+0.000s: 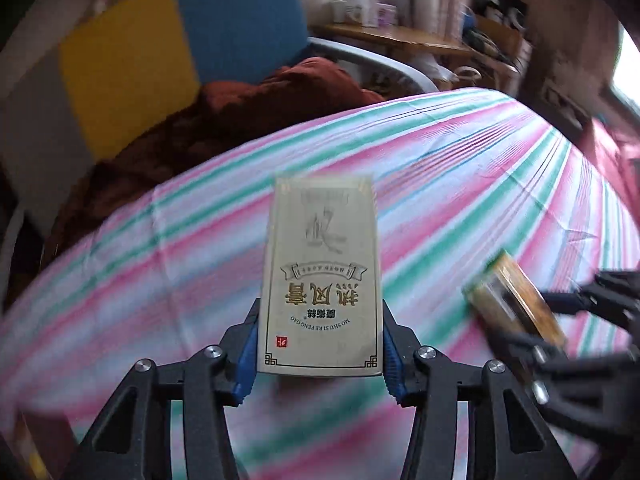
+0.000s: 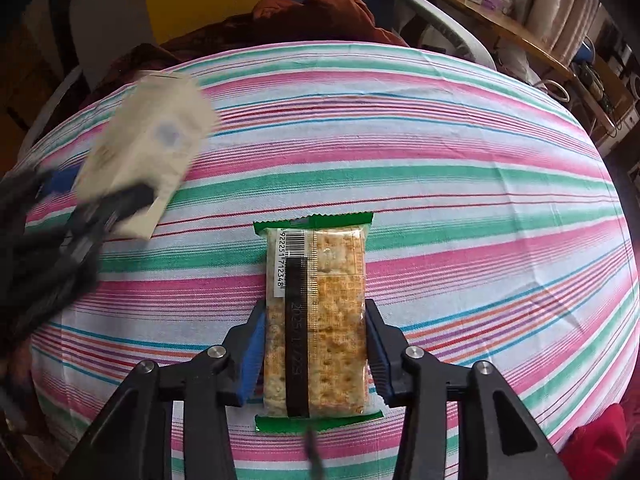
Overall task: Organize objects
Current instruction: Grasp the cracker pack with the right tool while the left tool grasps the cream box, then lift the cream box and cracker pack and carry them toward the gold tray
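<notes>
My left gripper (image 1: pixel 320 340) is shut on a flat cream box with gold Chinese lettering (image 1: pixel 322 264) and holds it above the striped tablecloth (image 1: pixel 460 168). My right gripper (image 2: pixel 316 344) is shut on a clear cracker packet with green ends (image 2: pixel 320 312), also above the cloth. In the left wrist view the right gripper (image 1: pixel 560 332) and the packet (image 1: pixel 516 300) show blurred at the right. In the right wrist view the left gripper (image 2: pixel 80 216) and the cream box (image 2: pixel 152 148) show blurred at the left.
A chair with a blue and yellow back (image 1: pixel 180 48) and a rust-red cloth (image 1: pixel 248 108) stands behind the table. A wooden shelf with boxes (image 1: pixel 380 28) is at the back right. A red cloth (image 2: pixel 596 440) lies at the table's near right.
</notes>
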The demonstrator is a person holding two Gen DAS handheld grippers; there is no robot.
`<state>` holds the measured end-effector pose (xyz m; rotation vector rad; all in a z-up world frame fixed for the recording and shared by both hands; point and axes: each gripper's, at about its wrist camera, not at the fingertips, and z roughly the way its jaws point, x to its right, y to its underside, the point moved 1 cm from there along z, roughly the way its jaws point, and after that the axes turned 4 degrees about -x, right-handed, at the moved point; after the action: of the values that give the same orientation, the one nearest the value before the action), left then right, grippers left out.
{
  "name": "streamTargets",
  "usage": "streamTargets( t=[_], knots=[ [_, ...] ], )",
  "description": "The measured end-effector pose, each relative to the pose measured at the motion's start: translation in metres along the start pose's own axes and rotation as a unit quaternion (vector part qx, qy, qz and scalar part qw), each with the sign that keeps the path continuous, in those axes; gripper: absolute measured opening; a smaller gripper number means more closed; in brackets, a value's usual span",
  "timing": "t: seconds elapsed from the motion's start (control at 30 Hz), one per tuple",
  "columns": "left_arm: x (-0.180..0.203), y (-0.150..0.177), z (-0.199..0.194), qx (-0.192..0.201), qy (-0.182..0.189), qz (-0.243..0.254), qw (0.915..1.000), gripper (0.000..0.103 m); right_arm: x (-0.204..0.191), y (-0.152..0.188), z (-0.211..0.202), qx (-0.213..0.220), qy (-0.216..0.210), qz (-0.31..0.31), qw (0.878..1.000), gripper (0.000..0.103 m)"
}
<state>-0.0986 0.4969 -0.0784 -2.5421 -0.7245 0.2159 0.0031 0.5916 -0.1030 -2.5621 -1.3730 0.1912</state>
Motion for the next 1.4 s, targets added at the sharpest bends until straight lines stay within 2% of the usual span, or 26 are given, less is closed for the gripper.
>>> streamTargets(
  t=[0.2, 0.37, 0.53, 0.67, 0.73, 0.83, 1.0, 1.27, 1.33, 1.4],
  knots=[
    [0.013, 0.067, -0.041, -0.001, -0.007, -0.042, 0.9991, 0.051, 0.003, 0.000, 0.001, -0.001, -0.009, -0.006, 1.000, 0.047],
    [0.029, 0.118, -0.074, -0.001, 0.010, -0.061, 0.9981, 0.051, 0.000, 0.002, 0.000, 0.001, -0.023, -0.011, 1.000, 0.045],
    [0.044, 0.152, -0.095, -0.007, 0.008, -0.057, 0.9983, 0.052, -0.020, 0.002, 0.000, 0.000, -0.053, -0.061, 0.997, 0.045],
    [0.049, 0.153, -0.099, -0.006, 0.007, -0.035, 0.9993, 0.054, -0.037, 0.013, -0.001, 0.002, -0.044, -0.092, 0.995, 0.045],
    [0.050, 0.151, -0.101, -0.003, 0.014, -0.032, 0.9994, 0.065, -0.038, 0.013, 0.000, 0.002, -0.047, -0.089, 0.995, 0.045],
    [0.052, 0.146, -0.105, 0.013, 0.009, -0.016, 0.9997, 0.072, -0.041, 0.014, 0.002, 0.000, -0.050, -0.086, 0.995, 0.046],
    [0.052, 0.135, -0.094, 0.013, 0.003, 0.006, 0.9999, 0.072, -0.045, 0.014, 0.005, 0.000, -0.048, -0.087, 0.995, 0.047],
    [0.042, 0.126, -0.073, -0.008, 0.019, -0.009, 0.9998, 0.059, -0.042, 0.012, 0.003, 0.001, -0.045, -0.093, 0.995, 0.050],
    [0.040, 0.130, -0.064, -0.023, 0.025, -0.017, 0.9993, 0.052, -0.041, 0.015, 0.003, 0.001, -0.044, -0.093, 0.995, 0.051],
    [0.040, 0.134, -0.060, -0.029, 0.026, -0.021, 0.9990, 0.052, -0.041, 0.016, 0.005, 0.002, -0.042, -0.095, 0.995, 0.051]
  ],
)
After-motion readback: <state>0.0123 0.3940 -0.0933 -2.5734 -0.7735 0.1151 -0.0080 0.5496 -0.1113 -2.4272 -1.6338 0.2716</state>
